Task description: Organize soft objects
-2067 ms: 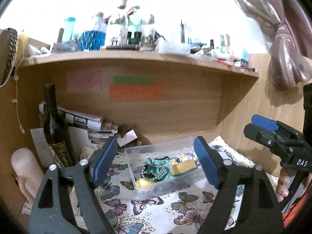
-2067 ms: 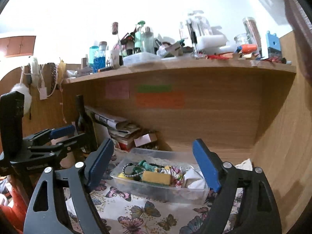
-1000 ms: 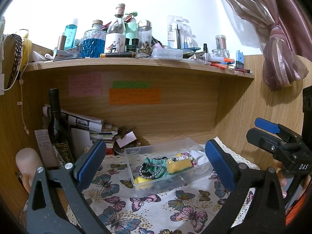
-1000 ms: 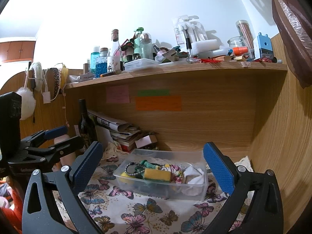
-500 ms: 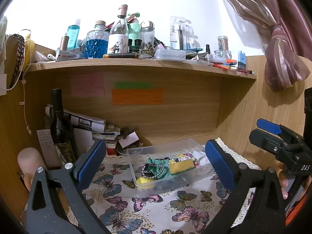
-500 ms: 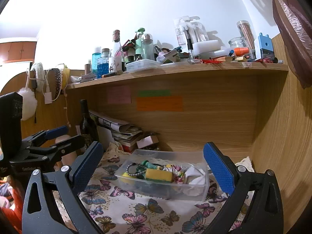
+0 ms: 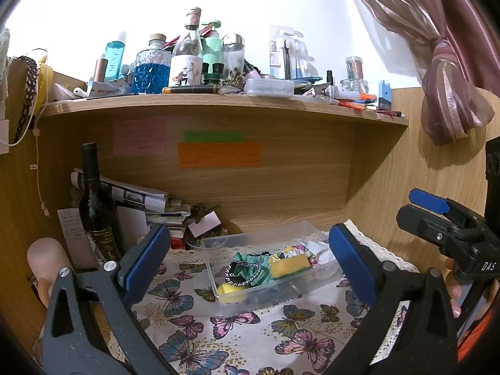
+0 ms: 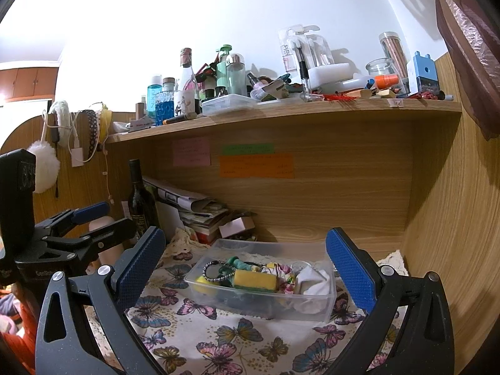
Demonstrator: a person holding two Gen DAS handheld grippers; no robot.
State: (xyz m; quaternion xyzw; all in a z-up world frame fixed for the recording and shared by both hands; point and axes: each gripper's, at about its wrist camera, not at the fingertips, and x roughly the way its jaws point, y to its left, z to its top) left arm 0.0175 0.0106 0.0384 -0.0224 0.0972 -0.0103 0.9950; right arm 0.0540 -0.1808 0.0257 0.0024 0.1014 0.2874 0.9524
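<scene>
A clear plastic box [image 7: 265, 243] holding a yellow sponge [image 7: 289, 264], a beaded band [image 7: 242, 273] and white cloth [image 8: 312, 279] is seen at lower centre on the butterfly cloth [image 7: 237, 328]. It is framed between the widely spread, empty fingers of the left gripper [image 7: 250, 261] and likewise of the right gripper [image 8: 245, 264], apart from both.

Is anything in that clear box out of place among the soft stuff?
Perhaps: a black-and-silver beaded ring lies in the clear plastic box against a yellow-and-green sponge and white cloth; it looks hard, not soft.
</scene>
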